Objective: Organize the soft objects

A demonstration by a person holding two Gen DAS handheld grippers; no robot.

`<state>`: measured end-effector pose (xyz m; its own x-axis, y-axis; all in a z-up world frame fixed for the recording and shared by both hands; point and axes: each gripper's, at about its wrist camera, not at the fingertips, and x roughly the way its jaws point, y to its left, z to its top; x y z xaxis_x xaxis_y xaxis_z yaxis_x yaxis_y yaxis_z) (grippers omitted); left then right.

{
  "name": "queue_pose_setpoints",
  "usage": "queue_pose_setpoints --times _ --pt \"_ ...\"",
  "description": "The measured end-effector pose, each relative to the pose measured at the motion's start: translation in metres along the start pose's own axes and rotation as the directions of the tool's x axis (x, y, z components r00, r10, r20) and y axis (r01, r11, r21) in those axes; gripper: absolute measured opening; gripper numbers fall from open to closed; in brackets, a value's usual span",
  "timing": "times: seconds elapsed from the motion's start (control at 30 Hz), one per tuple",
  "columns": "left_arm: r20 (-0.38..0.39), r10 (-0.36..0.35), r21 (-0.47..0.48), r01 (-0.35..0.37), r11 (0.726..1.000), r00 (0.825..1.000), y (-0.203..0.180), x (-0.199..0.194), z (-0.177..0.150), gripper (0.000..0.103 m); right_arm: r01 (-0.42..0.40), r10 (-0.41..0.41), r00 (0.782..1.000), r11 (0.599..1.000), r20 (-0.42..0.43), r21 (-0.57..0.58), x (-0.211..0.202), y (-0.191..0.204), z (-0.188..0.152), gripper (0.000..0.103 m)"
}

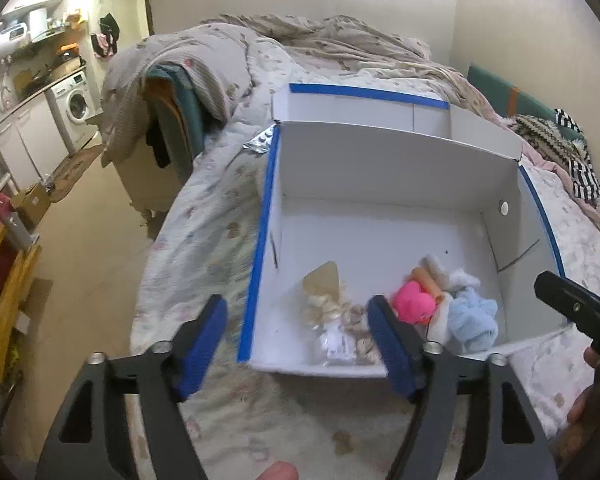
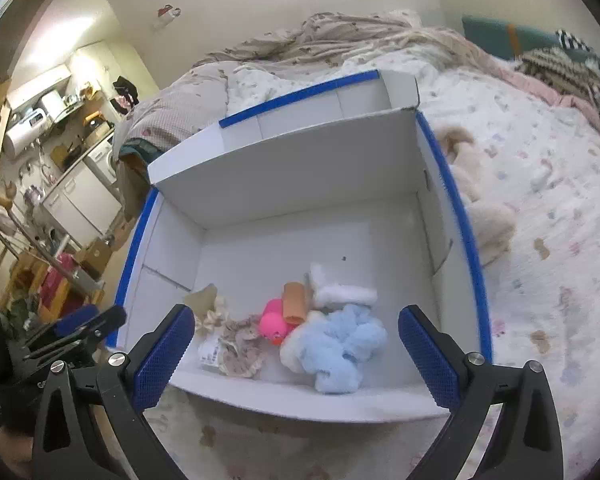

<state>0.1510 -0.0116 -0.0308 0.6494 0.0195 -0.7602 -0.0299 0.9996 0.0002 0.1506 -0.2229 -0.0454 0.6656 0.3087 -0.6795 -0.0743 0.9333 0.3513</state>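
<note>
Tongs both spread wide, empty: left gripper (image 1: 296, 344), right gripper (image 2: 296, 356). Next probably beige plush (image 2: 488, 220), right of box (image 2: 474, 240); pinch deep, lift slowly.

One white box (image 2: 300, 176) holds one pink rubber duck (image 2: 274, 322), one light blue fluffy cloth (image 2: 340, 348), one white fluffy piece (image 2: 344, 294), one orange tube (image 2: 294, 300) and two scrunchies (image 2: 242, 340).

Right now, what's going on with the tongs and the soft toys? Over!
Left tongs open, empty. Right tongs open, empty. Blue plush, pink duck, scrunchies in box, near front wall. Nothing blocking.
</note>
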Motion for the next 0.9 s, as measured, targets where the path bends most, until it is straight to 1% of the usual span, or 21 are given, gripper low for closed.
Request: queue_pose_setpoints --times 0.03,0.1,0.2,0.27,0.3,0.33,0.37,0.43,0.5,0.57,0.63,0.73,0.83,0.9 --pt "-0.005 -0.005 -0.009 0.005 1.0 1.0 0.003 -0.003 -0.003 0.078 0.008 -0.008 1.0 1.0 0.005 -0.01 -0.003 0.002 -0.001 0.103" --pt "-0.026 -0.022 -0.034 0.021 0.999 0.999 0.01 -0.008 -0.011 0.079 0.02 -0.019 1.0 1.0 0.016 -0.024 -0.01 0.004 -0.005 0.103" --pt "-0.056 -0.026 -0.063 0.022 0.998 0.998 0.019 -0.014 -0.022 0.084 0.033 -0.033 0.999 0.999 0.02 -0.03 -0.021 0.005 -0.015 0.103" --pt "-0.062 -0.027 -0.07 0.023 0.997 0.998 0.023 -0.019 -0.031 0.091 0.056 -0.055 0.998 0.997 0.023 -0.049 -0.029 0.008 -0.024 0.103" --pt "-0.052 -0.019 -0.064 0.016 0.998 0.998 0.024 -0.024 -0.035 0.093 0.062 -0.061 0.998 0.996 0.023 -0.06 -0.032 0.01 -0.027 0.103" --pt "-0.029 -0.011 -0.054 0.01 0.998 1.0 0.025 -0.031 -0.039 0.097 0.06 -0.058 0.998 0.996 0.025 -0.066 -0.035 0.011 -0.03 0.103" --pt "0.007 -0.005 -0.043 0.005 0.999 1.0 0.026 -0.039 -0.042 0.103 0.053 -0.051 0.998 0.996 0.026 -0.066 -0.039 0.012 -0.034 0.103" --pt "0.055 -0.006 -0.03 0.008 1.0 0.998 0.027 -0.052 -0.048 0.103 0.045 -0.044 0.999 0.997 0.023 -0.062 -0.045 0.013 -0.043 0.103" --pt "0.074 -0.009 -0.014 0.01 1.0 0.997 0.028 -0.06 -0.055 0.103 0.04 -0.039 0.999 0.998 0.022 -0.057 -0.053 0.015 -0.055 0.103" --pt "0.091 0.01 -0.008 -0.009 1.0 0.996 0.028 -0.067 -0.062 0.103 0.04 -0.039 0.999 0.998 0.025 -0.057 -0.059 0.017 -0.064 0.103" --pt "0.112 0.025 -0.022 -0.023 0.999 0.993 0.03 -0.075 -0.068 0.103 0.038 -0.036 0.999 0.997 0.035 -0.064 -0.065 0.021 -0.071 0.103" --pt "0.186 0.062 -0.054 -0.052 0.997 0.981 0.032 -0.092 -0.074 0.103 0.055 -0.05 0.996 0.996 0.073 -0.073 -0.076 0.027 -0.078 0.103" --pt "0.217 0.076 -0.035 -0.07 0.997 0.973 0.027 -0.097 -0.076 0.103 0.076 -0.064 0.989 0.993 0.13 -0.09 -0.083 0.036 -0.085 0.103" --pt "0.236 0.073 -0.014 -0.071 0.997 0.969 0.024 -0.098 -0.078 0.103 0.084 -0.066 0.986 0.99 0.155 -0.109 -0.086 0.043 -0.089 0.103"
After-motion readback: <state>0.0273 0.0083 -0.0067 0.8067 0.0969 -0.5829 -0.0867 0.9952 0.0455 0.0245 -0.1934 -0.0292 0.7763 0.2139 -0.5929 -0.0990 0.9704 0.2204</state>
